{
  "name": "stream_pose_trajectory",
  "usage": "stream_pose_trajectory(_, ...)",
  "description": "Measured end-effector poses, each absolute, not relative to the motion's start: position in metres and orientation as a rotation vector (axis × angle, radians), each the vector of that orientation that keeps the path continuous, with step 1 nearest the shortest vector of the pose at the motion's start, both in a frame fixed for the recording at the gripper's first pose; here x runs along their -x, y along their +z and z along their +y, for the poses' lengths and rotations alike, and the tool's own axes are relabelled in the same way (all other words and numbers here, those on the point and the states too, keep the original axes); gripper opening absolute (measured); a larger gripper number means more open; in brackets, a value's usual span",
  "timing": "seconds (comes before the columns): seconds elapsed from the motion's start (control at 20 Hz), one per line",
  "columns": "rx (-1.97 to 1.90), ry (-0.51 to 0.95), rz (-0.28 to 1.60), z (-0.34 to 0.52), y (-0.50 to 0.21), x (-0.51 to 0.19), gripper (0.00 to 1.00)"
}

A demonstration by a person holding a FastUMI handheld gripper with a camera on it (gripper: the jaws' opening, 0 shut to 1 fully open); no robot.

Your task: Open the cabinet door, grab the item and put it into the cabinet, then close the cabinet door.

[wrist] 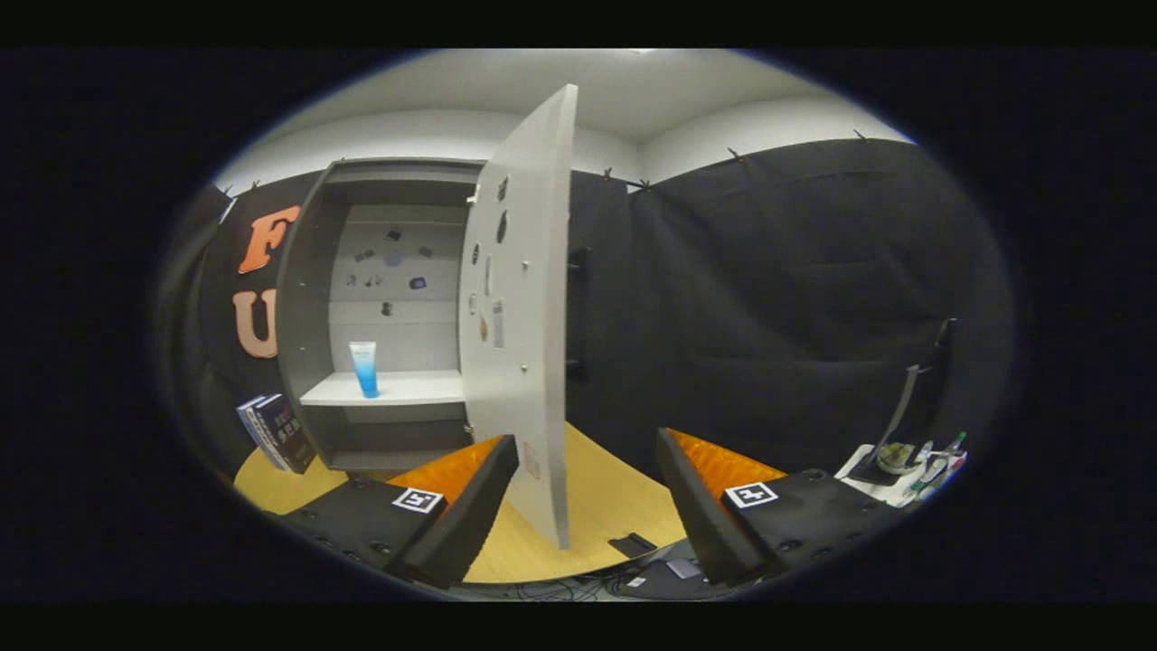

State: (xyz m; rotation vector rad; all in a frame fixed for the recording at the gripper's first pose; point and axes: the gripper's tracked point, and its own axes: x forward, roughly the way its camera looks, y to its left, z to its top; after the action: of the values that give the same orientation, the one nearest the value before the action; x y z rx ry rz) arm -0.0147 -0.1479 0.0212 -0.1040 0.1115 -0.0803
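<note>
A grey cabinet (307,298) stands on the wooden table, beyond my left finger. Its door (529,298) is swung wide open, edge-on toward me, with its lower corner reaching down between my two fingers. A white and blue tube (364,368) stands upright on the cabinet's middle shelf (407,389). Small stickers dot the cabinet's back wall and the door's inner face. My gripper (587,479) is open, with nothing held; the door's edge sits in the gap nearer the left finger, not pressed by either finger.
Books (276,432) lean against the cabinet's left side on the wooden table (597,506). To the right, beyond my right finger, a white tray with pens and a stand (904,461) sits. Black cloth hangs behind. Cables and a dark device (669,570) lie near the table's front edge.
</note>
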Motion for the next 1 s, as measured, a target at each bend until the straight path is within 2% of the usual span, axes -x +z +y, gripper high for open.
stream_pose_trajectory(0.15,0.088,-0.125,0.136,-0.173,0.004,-0.005,0.98)
stream_pose_trajectory(0.45,0.075,-0.084,0.159,-0.173,-0.019,-0.039,1.0)
stream_pose_trajectory(0.7,0.057,-0.016,0.142,-0.162,-0.019,-0.04,0.95)
stream_pose_trajectory(1.0,0.004,0.054,0.165,-0.128,-0.026,-0.025,0.93)
